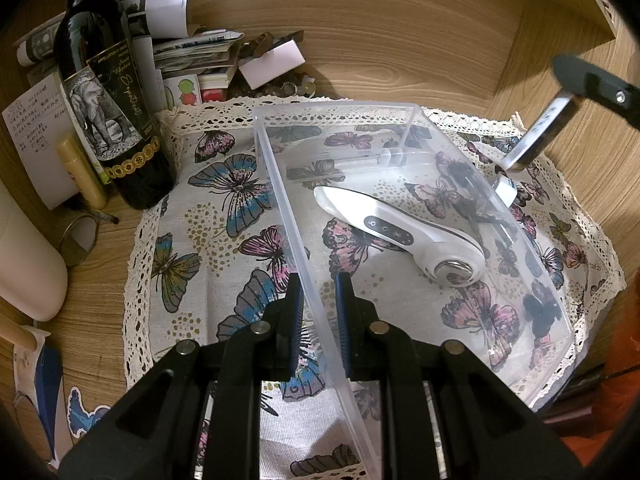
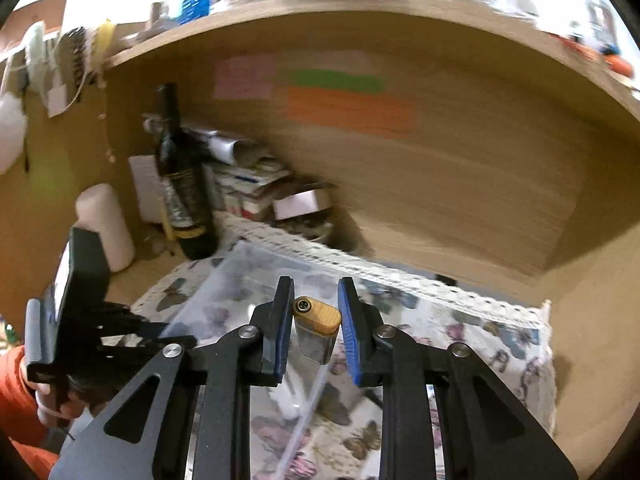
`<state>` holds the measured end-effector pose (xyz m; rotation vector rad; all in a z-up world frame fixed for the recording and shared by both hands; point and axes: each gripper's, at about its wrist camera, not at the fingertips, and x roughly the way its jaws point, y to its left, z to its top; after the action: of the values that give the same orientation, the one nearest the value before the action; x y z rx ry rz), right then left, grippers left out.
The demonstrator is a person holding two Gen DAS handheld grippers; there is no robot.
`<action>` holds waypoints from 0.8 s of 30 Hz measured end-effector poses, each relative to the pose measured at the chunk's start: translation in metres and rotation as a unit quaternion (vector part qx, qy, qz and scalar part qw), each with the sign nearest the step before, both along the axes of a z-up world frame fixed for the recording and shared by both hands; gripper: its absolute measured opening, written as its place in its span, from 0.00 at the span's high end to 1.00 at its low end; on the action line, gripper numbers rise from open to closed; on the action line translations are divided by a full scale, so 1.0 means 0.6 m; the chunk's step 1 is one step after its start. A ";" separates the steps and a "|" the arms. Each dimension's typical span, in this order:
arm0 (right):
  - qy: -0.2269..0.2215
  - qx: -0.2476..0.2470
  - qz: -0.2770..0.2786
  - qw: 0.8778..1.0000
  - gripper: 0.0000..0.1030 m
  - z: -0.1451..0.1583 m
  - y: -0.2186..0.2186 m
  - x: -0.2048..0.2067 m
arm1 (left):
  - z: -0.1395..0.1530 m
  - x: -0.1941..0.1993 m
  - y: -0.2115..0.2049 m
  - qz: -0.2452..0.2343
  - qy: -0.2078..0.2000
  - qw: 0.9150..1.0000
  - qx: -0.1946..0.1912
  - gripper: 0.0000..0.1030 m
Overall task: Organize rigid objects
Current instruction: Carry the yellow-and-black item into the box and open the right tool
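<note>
The right gripper (image 2: 312, 316) carries a lighter (image 2: 316, 330) between its jaws: the jaws stand narrowly apart, the left pad touching the gold cap, while a sliver of gap shows at the right pad, so the hold looks light, though motion blur makes it hard to be sure. The lighter's long axis runs along the fingers, cap outward, clear body back toward the wrist. Below and ahead of it lies the clear bin (image 2: 240, 280) on the butterfly cloth (image 2: 480, 336), so the drop point is forward, down and a little to the left.

The left gripper (image 1: 318, 304) is closed down on the bin's near long wall (image 1: 304, 280), one pad inside and one outside, steadying it. The bin (image 1: 400, 208) runs lengthwise away from these jaws, with a divider (image 1: 348, 162) across its far part. A white handheld device (image 1: 400, 232) lies slantwise in the near compartment, head toward the right wall. The far compartment looks empty (reflections make this uncertain). In this view the lighter (image 1: 536, 140) hangs just outside the bin's far right corner, above the rim.

The right hand is clearly the one to place it. My judgement: it must cross the right wall inward and descend. Room is open above the bin; the wooden side panel (image 1: 540, 60) close on the right and the bottle (image 1: 108, 100) on the worktop (image 1: 96, 280) to the left bound the sweep.
</note>
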<state>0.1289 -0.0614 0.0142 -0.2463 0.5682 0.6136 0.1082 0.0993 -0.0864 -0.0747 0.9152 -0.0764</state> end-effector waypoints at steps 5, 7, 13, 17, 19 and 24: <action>0.019 -0.018 0.025 0.999 0.80 -0.031 0.041 0.008 | 0.000 0.001 0.001 0.000 0.000 1.000 -0.001 0.84; 0.027 -0.027 0.025 0.999 0.80 -0.043 0.052 0.017 | 0.000 0.001 0.001 0.000 0.000 1.000 -0.001 0.84; 0.053 -0.052 0.009 0.997 0.80 -0.084 0.070 0.059 | 0.000 0.000 0.000 0.000 0.000 1.000 0.000 0.84; 0.076 -0.077 0.004 0.994 0.80 -0.117 0.077 0.078 | 0.000 0.001 0.001 0.000 0.000 1.000 -0.001 0.84; 0.085 -0.088 0.005 0.992 0.80 -0.130 0.077 0.080 | 0.000 0.001 0.001 0.000 0.000 1.000 -0.001 0.84; 0.113 -0.085 0.012 0.990 0.76 -0.137 0.061 0.079 | 0.001 -0.001 0.000 0.001 0.001 1.000 0.001 0.84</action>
<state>0.1761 -0.0248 -0.0680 -0.3481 0.8396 0.6217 0.1078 0.0995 -0.0861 -0.0733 0.9165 -0.0730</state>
